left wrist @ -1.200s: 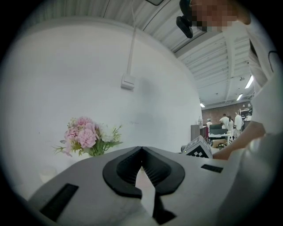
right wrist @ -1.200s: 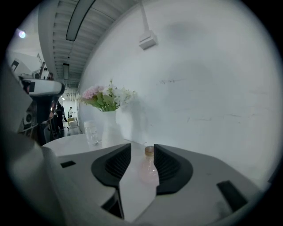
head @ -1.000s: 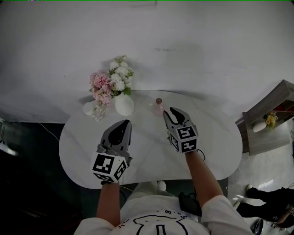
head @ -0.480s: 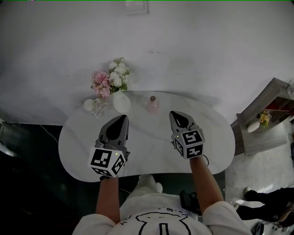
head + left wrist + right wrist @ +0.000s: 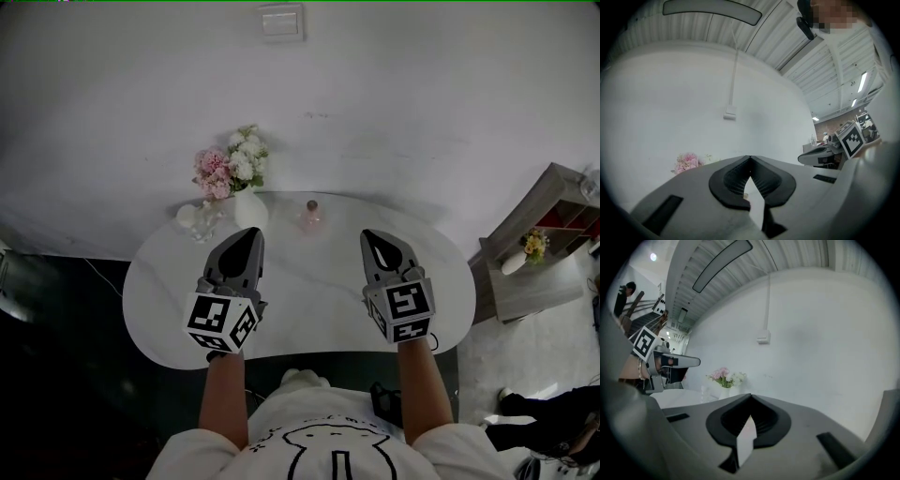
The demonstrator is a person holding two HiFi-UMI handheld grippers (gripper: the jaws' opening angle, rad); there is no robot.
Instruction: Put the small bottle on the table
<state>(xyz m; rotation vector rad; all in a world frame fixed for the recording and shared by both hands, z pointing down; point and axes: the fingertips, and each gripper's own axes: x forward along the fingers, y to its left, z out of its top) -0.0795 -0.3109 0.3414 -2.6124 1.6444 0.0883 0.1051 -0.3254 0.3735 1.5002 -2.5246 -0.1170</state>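
my right tool (image 5: 380,247) has backed away and closed empty; the small bottle (image 5: 310,215) stands on the worktop (image 5: 309,300), so the task looks done.

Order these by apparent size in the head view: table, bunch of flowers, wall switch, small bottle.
1. table
2. bunch of flowers
3. wall switch and small bottle: they look about alike, so I do not rank them.

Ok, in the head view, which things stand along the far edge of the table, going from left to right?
small pale object, too small to identify → white vase with flowers → small pink bottle
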